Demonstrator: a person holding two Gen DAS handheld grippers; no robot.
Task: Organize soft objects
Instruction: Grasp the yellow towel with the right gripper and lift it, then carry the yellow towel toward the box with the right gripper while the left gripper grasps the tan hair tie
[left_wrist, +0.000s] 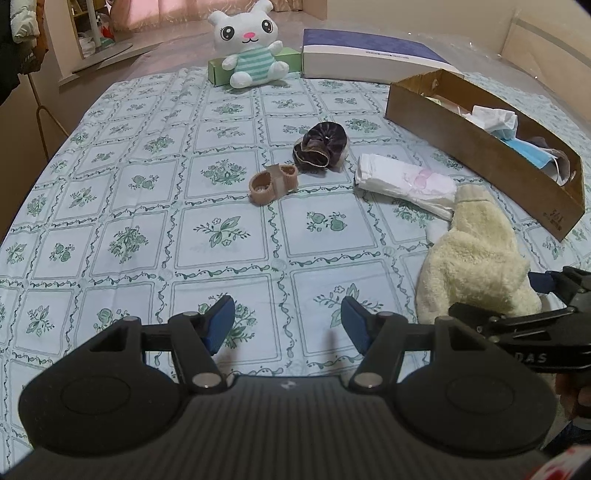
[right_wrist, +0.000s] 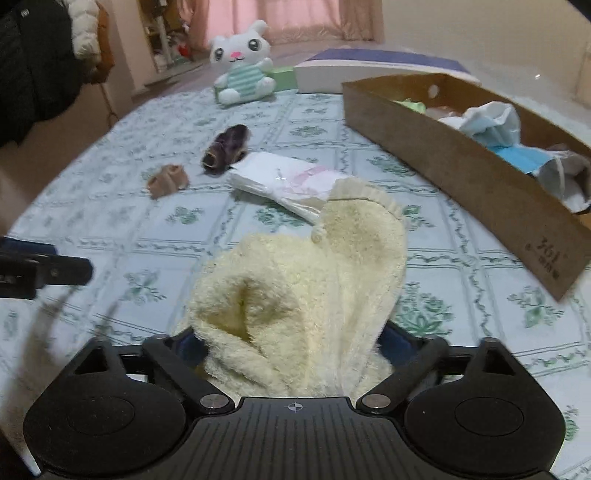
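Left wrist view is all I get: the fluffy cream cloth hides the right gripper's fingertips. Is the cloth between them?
Observer: Yes. In the right wrist view the fluffy cream cloth lies between the fingers of the right gripper, jaws wide.
Operator: Pads pressing it?
Observer: Doesn't look so. On one side a blue pad shows bare beside the cloth.
Operator: Cloth flat?
Observer: No, it's bunched, with a folded hollow facing that camera.

Floral tablecloth (left_wrist: 129, 236) — hanging jackets (right_wrist: 40, 55)
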